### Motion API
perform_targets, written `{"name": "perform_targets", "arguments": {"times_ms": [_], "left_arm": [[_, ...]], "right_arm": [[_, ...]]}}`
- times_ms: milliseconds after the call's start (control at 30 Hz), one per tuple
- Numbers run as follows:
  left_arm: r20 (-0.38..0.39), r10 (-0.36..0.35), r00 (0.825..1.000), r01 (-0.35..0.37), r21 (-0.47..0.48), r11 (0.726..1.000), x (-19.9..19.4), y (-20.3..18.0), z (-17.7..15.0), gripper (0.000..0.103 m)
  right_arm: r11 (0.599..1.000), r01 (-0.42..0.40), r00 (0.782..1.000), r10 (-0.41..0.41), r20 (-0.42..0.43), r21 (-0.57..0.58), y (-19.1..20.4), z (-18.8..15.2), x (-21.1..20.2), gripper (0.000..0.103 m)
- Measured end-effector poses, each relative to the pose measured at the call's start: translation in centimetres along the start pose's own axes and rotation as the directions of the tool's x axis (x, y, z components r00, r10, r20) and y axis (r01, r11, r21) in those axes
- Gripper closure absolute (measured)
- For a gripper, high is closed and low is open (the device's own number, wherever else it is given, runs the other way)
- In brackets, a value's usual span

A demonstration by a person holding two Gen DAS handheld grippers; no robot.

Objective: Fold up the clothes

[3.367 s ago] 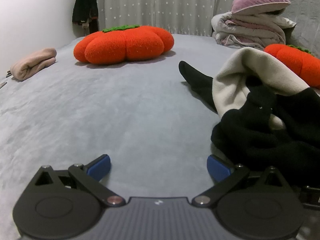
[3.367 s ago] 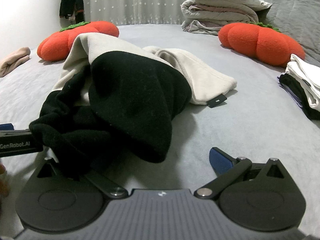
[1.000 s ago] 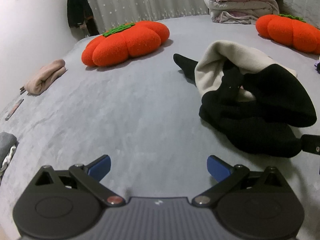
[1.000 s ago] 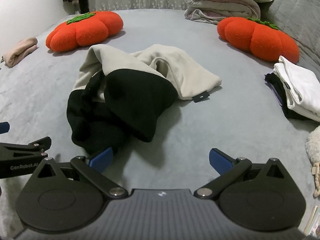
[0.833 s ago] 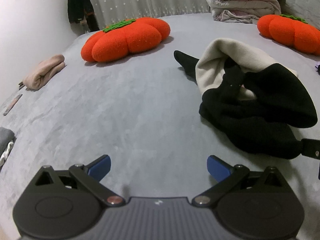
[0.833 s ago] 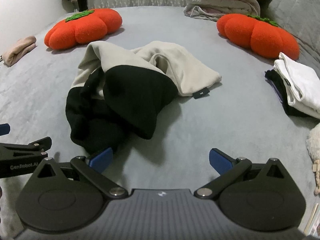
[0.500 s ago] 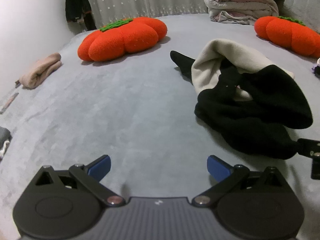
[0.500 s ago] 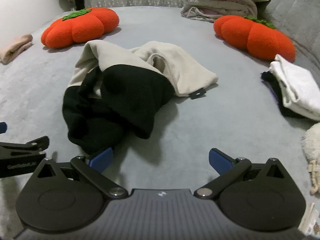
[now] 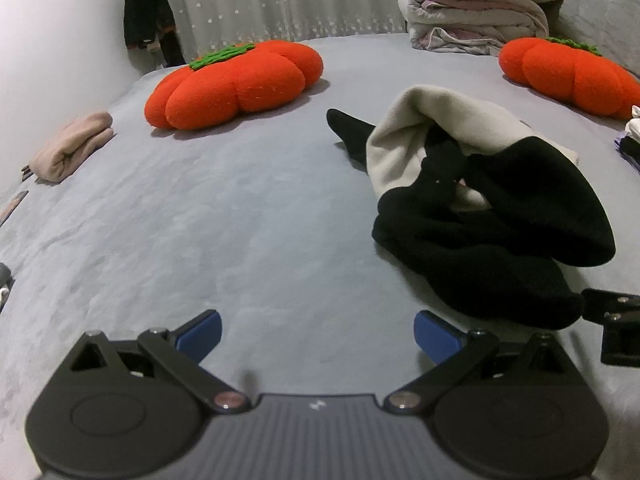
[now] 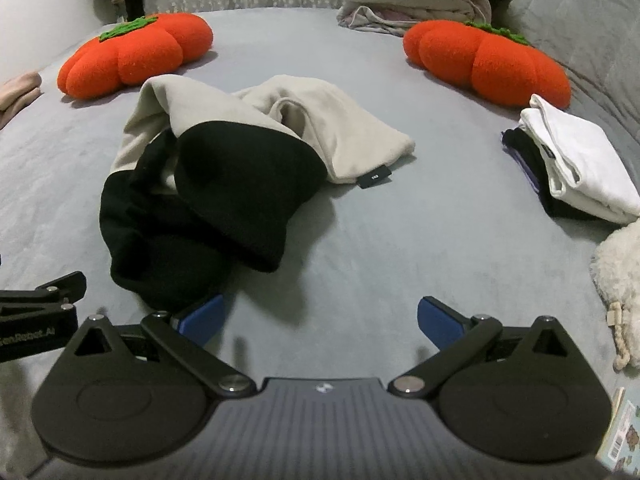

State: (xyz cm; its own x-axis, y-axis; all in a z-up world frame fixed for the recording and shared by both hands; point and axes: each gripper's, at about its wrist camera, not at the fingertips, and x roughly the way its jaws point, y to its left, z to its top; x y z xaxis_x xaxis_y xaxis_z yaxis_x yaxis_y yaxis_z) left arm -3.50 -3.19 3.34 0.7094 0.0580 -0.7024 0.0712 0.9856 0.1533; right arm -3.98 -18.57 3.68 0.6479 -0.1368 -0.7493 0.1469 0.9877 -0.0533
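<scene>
A crumpled black and cream garment (image 10: 224, 176) lies in a heap on the grey bed (image 10: 380, 248); in the left wrist view the same garment (image 9: 480, 208) sits at the right. My right gripper (image 10: 318, 322) is open just in front of the heap, its left fingertip (image 10: 200, 318) beside the black hem, nothing between the fingers. My left gripper (image 9: 316, 332) is open over bare bedding, left of the heap. A black sleeve end (image 9: 348, 132) pokes out behind the cream part.
Two orange pumpkin cushions (image 10: 132, 54) (image 10: 488, 62) lie further back. Folded white and dark clothes (image 10: 572, 164) are stacked at the right, with a fluffy white item (image 10: 620, 280) nearer. A rolled pink garment (image 9: 72, 146) is at the left, folded quilts (image 9: 476, 20) at the back.
Both grippers pulled back from the garment, which was close against the right gripper 3.4 s ago. Over the last second the views shifted only slightly; the heap lies still.
</scene>
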Motion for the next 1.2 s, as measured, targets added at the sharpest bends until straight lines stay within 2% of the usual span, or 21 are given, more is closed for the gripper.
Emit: {"name": "perform_targets", "arguments": {"times_ms": [700, 933, 1133, 1200], "left_arm": [[0.015, -0.002, 1.0, 0.002, 0.017, 1.0, 0.6, -0.5, 0.6, 0.002], [-0.003, -0.003, 1.0, 0.004, 0.009, 1.0, 1.1, -0.4, 1.3, 0.002], [-0.006, 0.0, 1.0, 0.0, 0.02, 1.0, 1.5, -0.4, 1.7, 0.002], [-0.004, 0.002, 1.0, -0.002, 0.022, 1.0, 1.6, -0.4, 1.7, 0.002]], "right_arm": [[1.0, 0.019, 1.0, -0.019, 0.0, -0.016, -0.1, -0.1, 0.7, 0.0], [1.0, 0.001, 0.999, -0.001, -0.032, -0.016, 0.0, 0.2, 1.3, 0.001], [1.0, -0.015, 1.0, 0.015, -0.023, -0.024, 0.3, 0.4, 1.6, 0.015], [0.999, -0.039, 0.999, 0.039, -0.023, -0.031, 0.5, 0.4, 1.7, 0.026]]}}
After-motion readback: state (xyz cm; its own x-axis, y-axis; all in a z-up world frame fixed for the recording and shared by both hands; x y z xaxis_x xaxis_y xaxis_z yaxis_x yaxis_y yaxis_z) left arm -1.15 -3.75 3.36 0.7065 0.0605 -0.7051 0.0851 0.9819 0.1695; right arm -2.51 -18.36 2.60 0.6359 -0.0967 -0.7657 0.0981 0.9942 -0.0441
